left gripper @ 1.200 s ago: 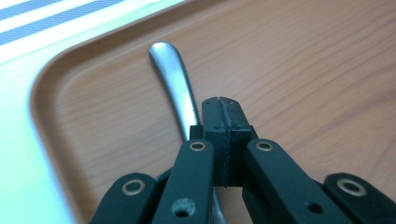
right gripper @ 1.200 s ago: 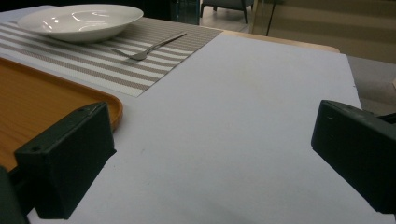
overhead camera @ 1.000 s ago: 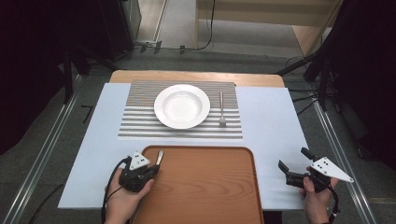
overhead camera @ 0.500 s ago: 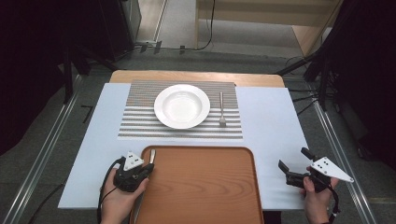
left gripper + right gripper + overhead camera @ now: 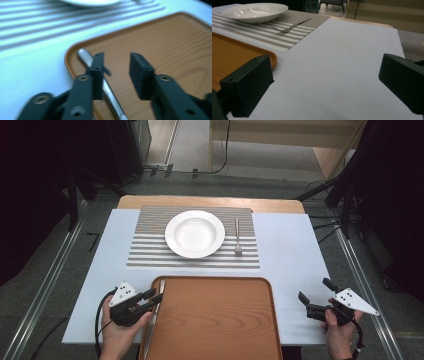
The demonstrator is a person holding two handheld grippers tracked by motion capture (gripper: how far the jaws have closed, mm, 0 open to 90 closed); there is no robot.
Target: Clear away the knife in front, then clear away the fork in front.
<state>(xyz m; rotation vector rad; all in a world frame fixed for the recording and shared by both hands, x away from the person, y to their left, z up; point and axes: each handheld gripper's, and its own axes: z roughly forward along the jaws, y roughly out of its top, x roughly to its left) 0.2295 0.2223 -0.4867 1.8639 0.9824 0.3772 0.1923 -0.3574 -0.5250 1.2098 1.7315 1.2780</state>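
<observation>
Nearest the person, the left claw (image 5: 155, 296) hangs over the left rim of the wooden tray (image 5: 220, 320), a smooth, grain-patterned board with rounded corners and a low raised lip. In the left gripper view its blocky black jaws have just been opening and stand apart with nothing between them; a slim, polished metal utensil handle (image 5: 110, 92) lies flat in the tray just inside that lip, under the left-hand jaw. The rest of the tray is bare wood. At the right, the right claw (image 5: 315, 295) is spread wide over the matte, pale-blue cover of the worktop (image 5: 290, 250), well apart from the tray's edge, with bare surface around it. Farther off, a woven striped placemat (image 5: 150, 255) carries a glossy round white plate (image 5: 195, 233) and, just beside it, a thin metal fork (image 5: 237, 237).
</observation>
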